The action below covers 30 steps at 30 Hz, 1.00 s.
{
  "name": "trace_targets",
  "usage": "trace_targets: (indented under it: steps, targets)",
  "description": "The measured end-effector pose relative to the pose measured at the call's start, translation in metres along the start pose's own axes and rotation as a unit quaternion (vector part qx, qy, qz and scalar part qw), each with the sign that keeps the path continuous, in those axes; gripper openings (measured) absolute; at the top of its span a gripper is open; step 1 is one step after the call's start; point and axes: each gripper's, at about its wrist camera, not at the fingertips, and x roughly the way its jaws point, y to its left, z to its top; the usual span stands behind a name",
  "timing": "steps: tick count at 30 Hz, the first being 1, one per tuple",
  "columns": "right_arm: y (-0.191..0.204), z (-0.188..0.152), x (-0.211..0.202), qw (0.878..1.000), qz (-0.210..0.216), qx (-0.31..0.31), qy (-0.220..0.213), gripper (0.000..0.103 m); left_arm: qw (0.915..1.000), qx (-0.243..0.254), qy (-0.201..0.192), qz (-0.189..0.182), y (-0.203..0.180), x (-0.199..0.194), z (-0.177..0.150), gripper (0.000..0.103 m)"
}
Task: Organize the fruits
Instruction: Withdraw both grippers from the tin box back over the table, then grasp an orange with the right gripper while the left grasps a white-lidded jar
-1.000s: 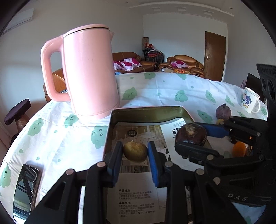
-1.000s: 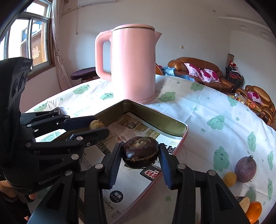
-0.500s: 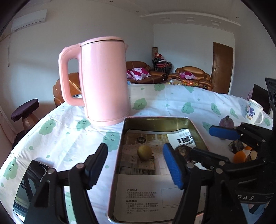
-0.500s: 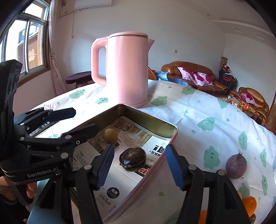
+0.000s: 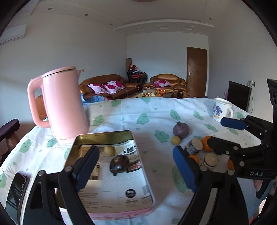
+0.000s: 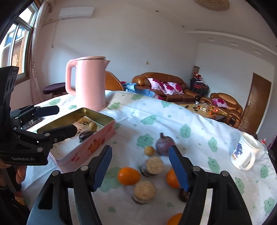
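both grippers withdrawn, empty; tin holds yellow fruit, dark fruit.

– What do we see around us?

– We see white walls and a white ceiling with small round lights. A window on the left lets in bright daylight. A white air conditioner hangs high on the wall near it.

– What do we see at the far side?

– We see a brown leather sofa with pink flowered pillows, and a brown armchair beside a brown wooden door. A low table with small things on it stands in front of the seats.

– Anything else?

– We see a dark stool near the window and a black screen on the right.
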Motion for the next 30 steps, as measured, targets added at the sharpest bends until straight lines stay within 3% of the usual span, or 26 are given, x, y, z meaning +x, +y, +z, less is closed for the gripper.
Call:
trace_targets:
  steps: [4,15,19,23,30]
  targets:
    - [-0.029,-0.018,-0.013,0.999,-0.031,0.03,0.015,0.069,0.9996,0.018,0.012,-0.02,-0.024,0.008,-0.003,0.089]
    - [-0.062,-0.061,-0.018,0.991,-0.022,0.103,0.083,0.069,0.9926,0.073,0.045,-0.086,-0.084,0.022,-0.009,0.088]
    - [-0.06,-0.067,-0.014,0.99,-0.014,0.102,0.098,0.069,0.9862,0.096,0.069,-0.117,-0.106,0.032,-0.011,0.079]
    - [-0.058,-0.074,-0.01,0.988,0.001,0.107,0.112,0.06,0.9797,0.107,0.098,-0.139,-0.119,0.043,-0.015,0.062]
    - [-0.06,-0.084,-0.002,0.985,0.006,0.116,0.128,0.054,0.9733,0.113,0.127,-0.154,-0.128,0.055,-0.017,0.056]
